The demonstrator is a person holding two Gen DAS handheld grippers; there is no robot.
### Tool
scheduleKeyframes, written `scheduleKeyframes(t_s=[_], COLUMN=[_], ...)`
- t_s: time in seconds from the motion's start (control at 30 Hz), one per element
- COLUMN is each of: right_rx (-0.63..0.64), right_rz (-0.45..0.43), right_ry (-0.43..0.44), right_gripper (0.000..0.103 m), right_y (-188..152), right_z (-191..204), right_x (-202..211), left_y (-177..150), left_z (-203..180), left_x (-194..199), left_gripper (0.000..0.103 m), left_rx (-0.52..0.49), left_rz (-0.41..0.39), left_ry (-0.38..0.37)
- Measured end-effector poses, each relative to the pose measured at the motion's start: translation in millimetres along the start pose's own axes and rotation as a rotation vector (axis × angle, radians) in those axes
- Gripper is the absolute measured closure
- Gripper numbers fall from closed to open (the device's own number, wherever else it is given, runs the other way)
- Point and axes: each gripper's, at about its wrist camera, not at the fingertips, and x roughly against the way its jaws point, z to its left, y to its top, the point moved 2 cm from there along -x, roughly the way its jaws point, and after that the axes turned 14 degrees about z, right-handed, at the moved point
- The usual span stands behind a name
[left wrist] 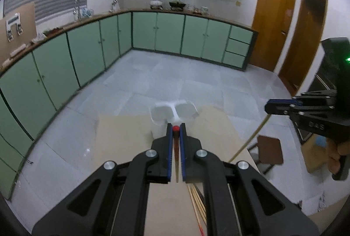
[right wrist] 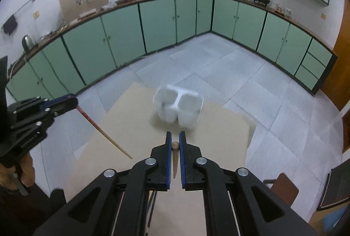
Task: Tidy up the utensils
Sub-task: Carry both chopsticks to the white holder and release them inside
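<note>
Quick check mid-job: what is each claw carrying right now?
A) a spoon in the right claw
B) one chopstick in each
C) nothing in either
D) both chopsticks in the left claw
B: the left claw is shut on a red-tipped chopstick, and the right claw is shut on a plain wooden chopstick.

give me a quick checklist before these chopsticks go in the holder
1. Left claw gripping the red-topped chopstick: ok, shut on it.
2. Right claw gripping the plain chopstick: ok, shut on it.
3. White two-compartment holder upright on the table: ok.
4. Compartments free of other utensils: cannot tell, the holder is blurred.
5. Path from both claws to the holder clear: ok, only bare table between.
6. All chopsticks collected: not ok, loose chopsticks lie on the table below the left claw.
</note>
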Motion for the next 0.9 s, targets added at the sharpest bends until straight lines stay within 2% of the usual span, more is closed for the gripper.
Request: scheduleKeyframes(t_s=[0.17,0.27,0.47,0.67,0.77,0.9], right_rx=[-0.012,-0.038,-0.08,-0.141,-0.171,-0.19], right_rz=[-0.068,-0.099,-0.127,-0.083,-0.042,0.009], right_ry=[-0.015,-0.012,-0.031,-0.005,0.024,0.066], right_gripper=[0.096,0.096,0.096,0.096,0.096,0.095], right_y=[58,90,139,156,151,138], right_z=[-5,-13,-33,-63,-77,-91], right_x=[8,5,-26,-91,-123,-153], left_y=[64,99,144,155,144,123], left_z=[6,11,16,25,34,49], left_x=[-3,-10,-45,-117,-161,-186], left_gripper=[0.098,0.098,0.098,0.098,0.098,0.095], left_rx=[0.019,0.051,0.061,0.07,0.088,0.12], left_rz=[-0.069,-0.102,-0.151,-0.108,-0.049,-0.006], left_ry=[0.035,0.025,0.052,0.055,0.043,0.059])
